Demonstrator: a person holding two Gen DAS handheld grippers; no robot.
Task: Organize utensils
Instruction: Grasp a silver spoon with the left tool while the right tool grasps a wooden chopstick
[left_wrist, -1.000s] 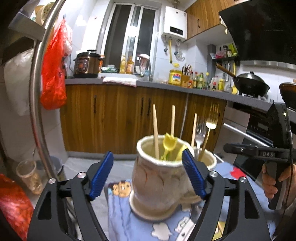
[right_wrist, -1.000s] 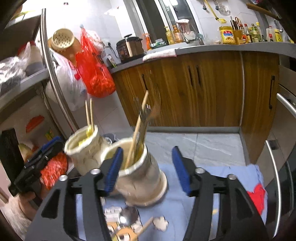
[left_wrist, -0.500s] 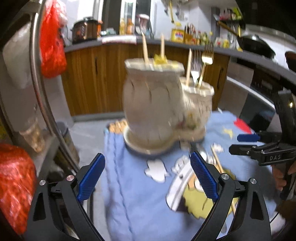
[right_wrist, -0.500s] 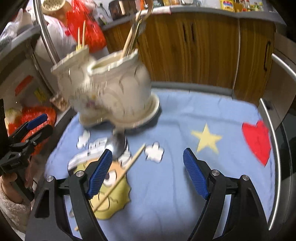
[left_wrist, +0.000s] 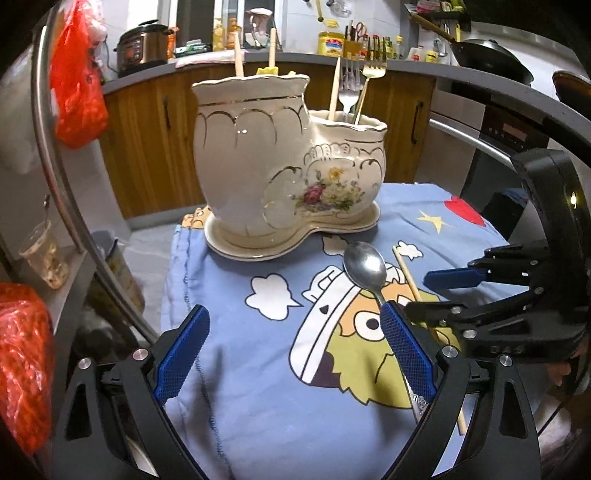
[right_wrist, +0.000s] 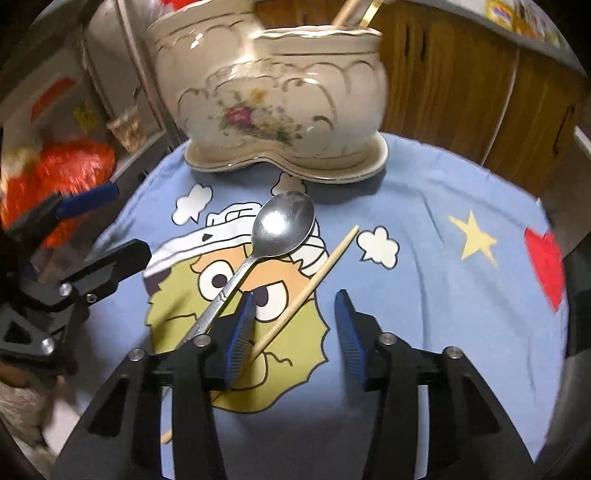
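One spoon (right_wrist: 284, 225), one chopstick (right_wrist: 310, 288) on cloth (right_wrist: 424, 314), both claws wide, empty: left claw (left_wrist: 291, 350), right claw (right_wrist: 295, 332), perhaps two forks (left_wrist: 362, 74).

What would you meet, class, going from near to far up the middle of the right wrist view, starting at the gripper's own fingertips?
Right gripper → chopstick → spoon bowl → ceramic holder → wooden cabinets.

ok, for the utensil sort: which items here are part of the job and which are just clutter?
Job:
- spoon, loose on the cloth
- chopstick, loose beside it
- ceramic holder, already holding forks and chopsticks
- left gripper and right gripper, both open and empty

Clutter:
- blue cartoon cloth
- red bags
- rice cooker
- wok
- plastic cup
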